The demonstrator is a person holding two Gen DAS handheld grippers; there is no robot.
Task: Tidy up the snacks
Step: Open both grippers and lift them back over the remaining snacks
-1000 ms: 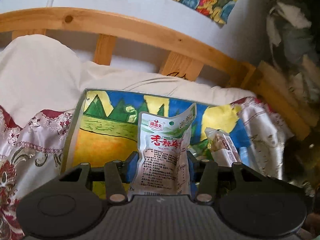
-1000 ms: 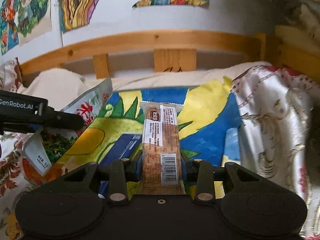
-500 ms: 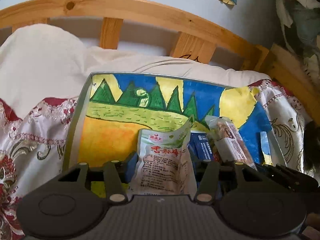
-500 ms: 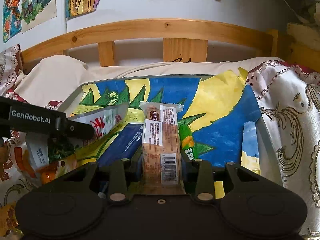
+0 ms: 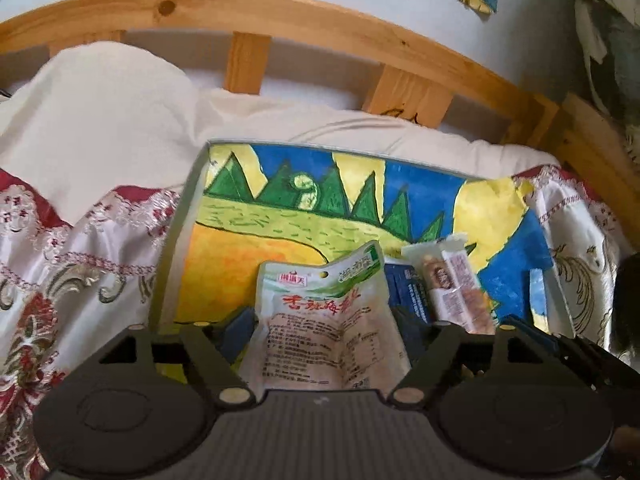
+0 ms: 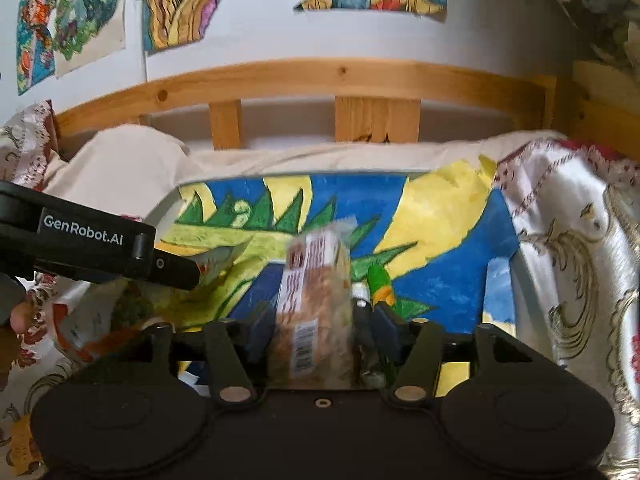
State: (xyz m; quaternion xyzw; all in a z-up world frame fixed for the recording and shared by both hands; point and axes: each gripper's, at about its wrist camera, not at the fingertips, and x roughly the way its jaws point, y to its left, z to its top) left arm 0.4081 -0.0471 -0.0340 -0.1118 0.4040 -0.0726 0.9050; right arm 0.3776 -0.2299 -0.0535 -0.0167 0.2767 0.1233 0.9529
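My left gripper point(image 5: 322, 326) is shut on a white and green snack pouch point(image 5: 326, 320) with red lettering, held low over the painted tray point(image 5: 180, 232). My right gripper point(image 6: 318, 322) has spread its jaws; the brown snack bar point(image 6: 316, 300) between them is blurred and tilted, slipping down onto the tray point(image 6: 500, 276). The bar also shows in the left wrist view point(image 5: 452, 288), beside a dark blue packet point(image 5: 408, 296). The left gripper's body point(image 6: 100, 244) crosses the right wrist view at the left. A green and orange snack point(image 6: 380, 284) lies in the tray.
The tray lies on a bed with a red and white patterned cloth point(image 5: 60, 264) and cream bedding point(image 5: 100, 112). A wooden headboard point(image 6: 340, 80) stands behind, with drawings point(image 6: 184, 0) on the wall.
Both grippers have dropped lower into the tray. The right gripper's jaws have opened and the snack bar has tilted and started to fall. The left still holds its pouch.
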